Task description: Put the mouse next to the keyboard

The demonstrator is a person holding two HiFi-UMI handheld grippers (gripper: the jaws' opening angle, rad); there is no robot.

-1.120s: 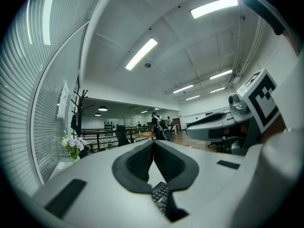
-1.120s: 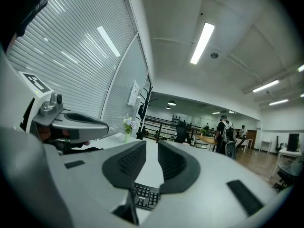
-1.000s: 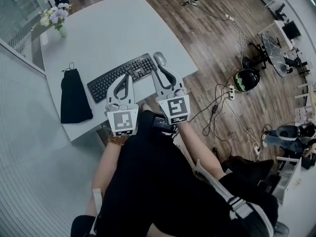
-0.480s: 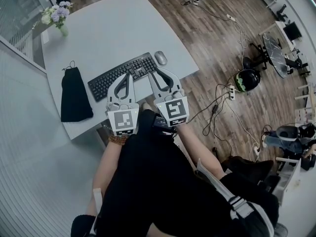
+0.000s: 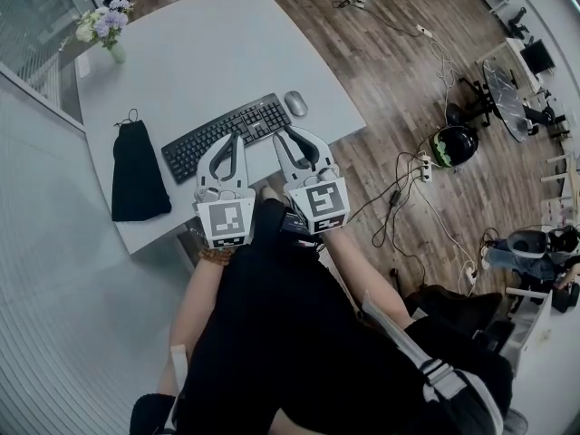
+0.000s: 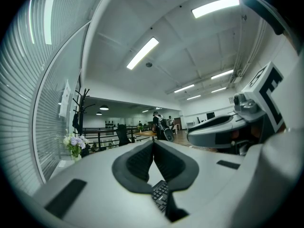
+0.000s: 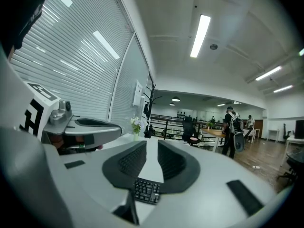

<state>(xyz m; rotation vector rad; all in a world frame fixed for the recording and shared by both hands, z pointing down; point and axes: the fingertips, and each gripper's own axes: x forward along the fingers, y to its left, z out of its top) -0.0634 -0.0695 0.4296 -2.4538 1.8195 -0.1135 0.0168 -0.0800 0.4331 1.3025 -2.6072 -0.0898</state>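
Observation:
A grey mouse [image 5: 295, 103] lies on the white table [image 5: 208, 43], just off the right end of the black keyboard [image 5: 227, 137] with a small gap between them. My right gripper [image 5: 283, 134] hovers over the table's near edge, short of the mouse, shut and empty. My left gripper [image 5: 233, 140] sits beside it over the keyboard's front edge, also shut with nothing in it. In the left gripper view the pads meet at the tips [image 6: 153, 144] above keyboard keys [image 6: 160, 194]. The right gripper view shows its fingertips [image 7: 152, 144] nearly touching above the keys [image 7: 146, 190].
A black pouch [image 5: 139, 170] lies left of the keyboard. A vase of flowers [image 5: 104, 27] stands at the far left corner. Cables and a power strip [image 5: 422, 166] run over the wood floor right of the table. A person with a backpack [image 7: 233, 127] stands far off.
My right gripper has drawn back from the mouse toward the table's near edge. The mouse stays beside the keyboard. The left gripper has barely moved.

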